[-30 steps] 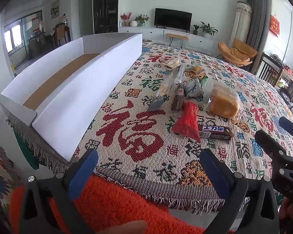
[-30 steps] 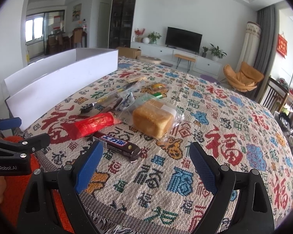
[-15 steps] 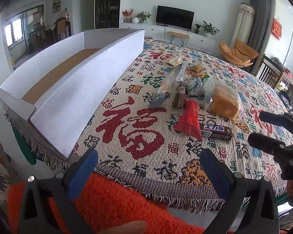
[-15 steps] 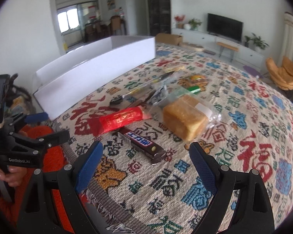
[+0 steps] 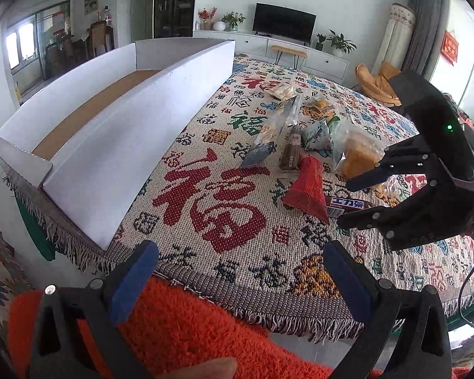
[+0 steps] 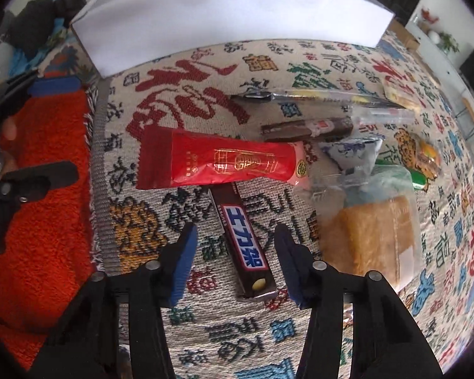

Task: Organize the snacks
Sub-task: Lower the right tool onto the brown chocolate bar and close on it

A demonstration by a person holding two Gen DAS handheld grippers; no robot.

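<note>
The right gripper [image 6: 233, 259] points steeply downward, its two blue-padded fingers [image 6: 181, 262] spread apart with nothing pinched between them. The left gripper [image 5: 241, 281] is held low and level, fingers [image 5: 132, 281] spread wide. A bare fingertip, probably the left hand's [image 5: 211, 368], shows below it.

You had one white box [image 5: 117, 145], one red packet [image 6: 218, 162], one chocolate bar [image 6: 245, 246], one bagged bread loaf [image 6: 376, 237], two grippers.
</note>
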